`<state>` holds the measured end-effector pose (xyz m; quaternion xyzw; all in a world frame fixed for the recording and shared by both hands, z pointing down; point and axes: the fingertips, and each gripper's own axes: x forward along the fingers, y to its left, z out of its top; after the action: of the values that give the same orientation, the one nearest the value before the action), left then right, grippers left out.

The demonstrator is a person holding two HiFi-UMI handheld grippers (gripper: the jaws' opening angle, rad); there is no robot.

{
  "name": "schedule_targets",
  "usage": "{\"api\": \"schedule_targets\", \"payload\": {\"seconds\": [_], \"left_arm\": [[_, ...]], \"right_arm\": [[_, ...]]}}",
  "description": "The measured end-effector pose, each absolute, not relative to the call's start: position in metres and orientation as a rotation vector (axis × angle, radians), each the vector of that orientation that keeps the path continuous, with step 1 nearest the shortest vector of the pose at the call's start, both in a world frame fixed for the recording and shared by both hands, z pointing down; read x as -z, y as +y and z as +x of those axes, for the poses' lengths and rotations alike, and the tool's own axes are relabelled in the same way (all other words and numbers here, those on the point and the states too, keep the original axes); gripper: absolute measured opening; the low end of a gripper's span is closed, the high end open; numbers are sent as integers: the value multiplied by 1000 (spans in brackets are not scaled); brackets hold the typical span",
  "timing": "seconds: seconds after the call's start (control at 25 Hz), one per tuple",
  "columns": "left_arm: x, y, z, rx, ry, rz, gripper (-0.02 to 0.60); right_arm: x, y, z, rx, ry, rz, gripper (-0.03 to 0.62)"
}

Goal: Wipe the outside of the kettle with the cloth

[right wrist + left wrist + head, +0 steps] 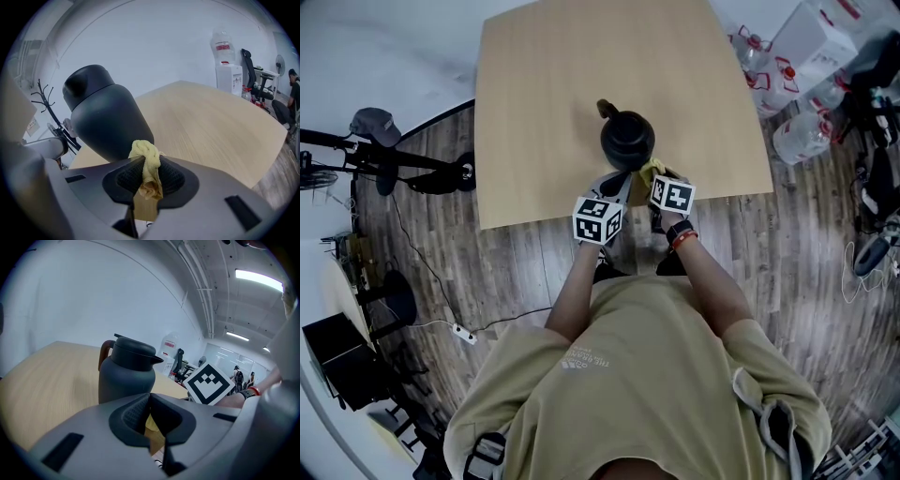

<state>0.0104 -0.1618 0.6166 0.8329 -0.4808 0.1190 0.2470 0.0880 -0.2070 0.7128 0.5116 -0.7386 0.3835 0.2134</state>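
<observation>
Standing upright on the table (544, 94), toward its near edge: the dark kettle (627, 138), handle on its far side. Pinching the yellow cloth (146, 164) in the right tool (146, 176), with the wad poking out just beside the kettle's belly, perhaps touching. Holding the left tool (150, 420) pressed together on nothing, near the kettle's other flank. Probably a rigid, smooth, slippery wall, heavy if filled, and liable to slide under a sideways rub. Best steadied at the handle or lid. Soft, limp cloth, so better gripped firmly mid-bunch.
</observation>
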Motion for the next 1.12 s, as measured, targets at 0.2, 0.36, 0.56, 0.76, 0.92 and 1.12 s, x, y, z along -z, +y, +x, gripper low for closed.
{"api": "schedule_targets", "payload": {"seconds": [0.2, 0.36, 0.56, 0.76, 0.92, 1.12], "left_arm": [[-619, -169, 28, -345, -1318, 2267, 25], [-619, -171, 35, -362, -1325, 2267, 25], [-620, -174, 45, -355, -1352, 2252, 25], [-618, -177, 52, -344, -1374, 2237, 25], [-619, -177, 59, -345, -1352, 2247, 25], [-624, -177, 61, -337, -1378, 2229, 25]], "right_arm": [[-714, -222, 101, -1014, -2076, 1351, 91], [-713, -236, 106, -934, -2109, 1290, 91], [-712, -253, 117, -906, -2137, 1256, 91], [-712, -265, 116, -857, -2159, 1190, 91], [-714, -280, 116, -823, -2168, 1167, 91], [-717, -298, 113, -775, -2179, 1132, 91]]}}
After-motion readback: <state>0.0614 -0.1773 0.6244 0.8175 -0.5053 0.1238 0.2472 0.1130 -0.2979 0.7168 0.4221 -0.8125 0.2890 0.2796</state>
